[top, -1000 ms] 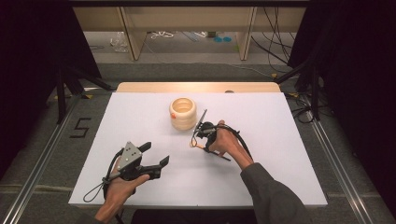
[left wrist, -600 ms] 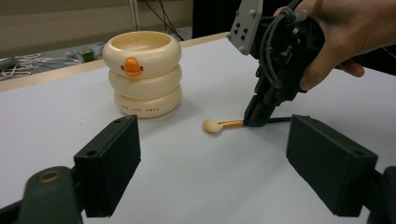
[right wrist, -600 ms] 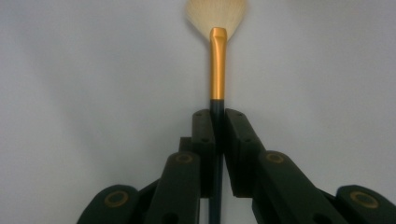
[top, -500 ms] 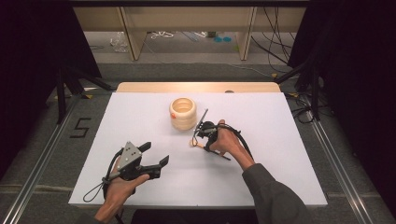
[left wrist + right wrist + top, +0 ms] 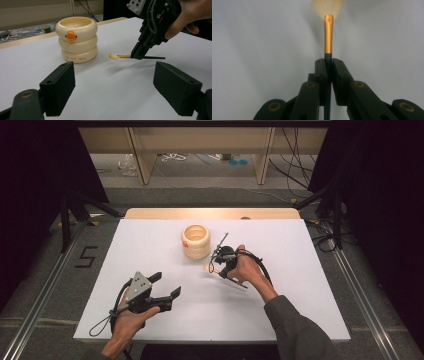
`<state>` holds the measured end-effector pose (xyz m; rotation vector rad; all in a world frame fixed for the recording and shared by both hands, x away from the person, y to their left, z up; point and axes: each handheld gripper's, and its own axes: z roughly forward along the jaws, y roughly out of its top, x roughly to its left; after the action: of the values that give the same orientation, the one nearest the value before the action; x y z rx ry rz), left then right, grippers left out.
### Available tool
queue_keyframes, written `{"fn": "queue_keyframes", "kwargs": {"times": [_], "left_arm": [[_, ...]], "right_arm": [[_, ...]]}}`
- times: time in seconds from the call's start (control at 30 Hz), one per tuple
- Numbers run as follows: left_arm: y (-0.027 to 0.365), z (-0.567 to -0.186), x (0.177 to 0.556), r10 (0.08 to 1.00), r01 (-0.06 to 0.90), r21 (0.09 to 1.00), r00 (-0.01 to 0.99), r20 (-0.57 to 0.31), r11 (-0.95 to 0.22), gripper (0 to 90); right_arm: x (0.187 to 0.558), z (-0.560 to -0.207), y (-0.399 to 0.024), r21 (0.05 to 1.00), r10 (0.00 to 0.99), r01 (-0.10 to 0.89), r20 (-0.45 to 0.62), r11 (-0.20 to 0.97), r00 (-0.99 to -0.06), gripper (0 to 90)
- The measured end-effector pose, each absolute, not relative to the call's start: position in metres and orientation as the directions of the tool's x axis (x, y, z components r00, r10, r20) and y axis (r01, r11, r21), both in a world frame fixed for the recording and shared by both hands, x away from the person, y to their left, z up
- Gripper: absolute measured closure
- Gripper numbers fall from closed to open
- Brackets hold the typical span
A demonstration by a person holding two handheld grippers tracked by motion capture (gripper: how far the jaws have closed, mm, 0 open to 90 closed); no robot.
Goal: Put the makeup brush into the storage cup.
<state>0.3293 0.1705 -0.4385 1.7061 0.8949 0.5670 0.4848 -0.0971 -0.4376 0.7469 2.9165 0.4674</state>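
Holding a makeup brush (image 5: pixel 120 56) clamped in the right tool (image 5: pixel 328 62) above the white bench (image 5: pixel 300 270), just beside the cream holder (image 5: pixel 195 241); left tool (image 5: pixel 165 285) spread apart, empty.

High view: overhead, facing forward across the worktop (image 5: pixel 150 235). Claw views: close and low; left shares the ringed pot (image 5: pixel 76 39).
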Motion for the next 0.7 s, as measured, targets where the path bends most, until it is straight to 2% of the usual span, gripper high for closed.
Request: {"fn": "queue_keyframes", "kwargs": {"times": [0.33, 0.7], "left_arm": [[0.171, -0.438, 0.329, 0.796, 0.278, 0.949, 0.603, -0.054, -0.146, 17.3], [0.172, -0.437, 0.329, 0.799, 0.281, 0.948, 0.599, -0.053, -0.147, 17.3]], "right_arm": [[0.483, -0.423, -0.101, 0.406, 0.48, 0.427, -0.033, 0.808, -0.877, 83.6], [0.482, -0.41, -0.105, 0.518, 0.481, 0.415, 0.008, 0.748, -0.877, 83.6]]}}
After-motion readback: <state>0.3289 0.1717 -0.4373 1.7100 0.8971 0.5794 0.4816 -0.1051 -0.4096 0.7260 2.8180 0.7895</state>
